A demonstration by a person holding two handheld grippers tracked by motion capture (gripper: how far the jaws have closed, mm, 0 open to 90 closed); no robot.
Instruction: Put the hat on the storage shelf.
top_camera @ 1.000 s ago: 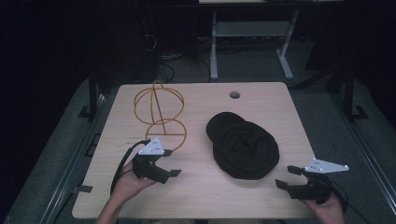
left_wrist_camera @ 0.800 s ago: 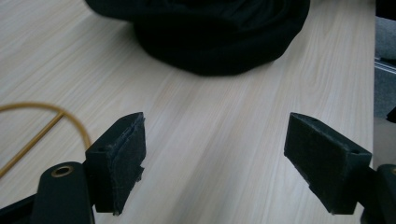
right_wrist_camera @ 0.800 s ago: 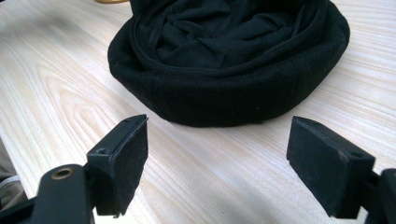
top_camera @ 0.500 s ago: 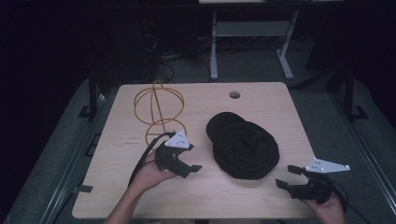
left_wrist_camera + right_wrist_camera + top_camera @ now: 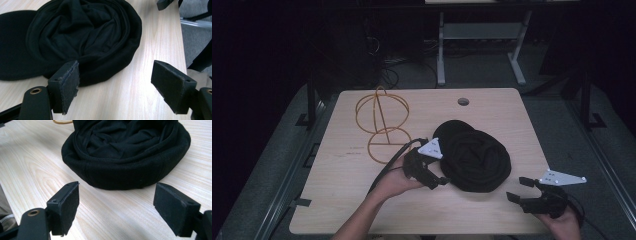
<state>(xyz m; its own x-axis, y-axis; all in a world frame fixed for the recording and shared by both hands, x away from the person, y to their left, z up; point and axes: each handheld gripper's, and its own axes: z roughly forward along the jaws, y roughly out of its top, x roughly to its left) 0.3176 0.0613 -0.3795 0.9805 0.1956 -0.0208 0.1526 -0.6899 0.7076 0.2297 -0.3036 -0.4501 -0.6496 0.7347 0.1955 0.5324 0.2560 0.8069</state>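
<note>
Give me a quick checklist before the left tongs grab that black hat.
1. Left tongs open: ok, jaws spread wide.
2. Left tongs at the hat: ok, one pad sits by the brim, contact cannot tell.
3. Brim between the jaws: not ok, the hat edge lies ahead of the gap.
4. Right tongs out of the way: ok, open and apart from the hat.
5. Wire stand away from the path: ok, behind the left tongs.
6. Hat lying flat on the table: ok.
</note>
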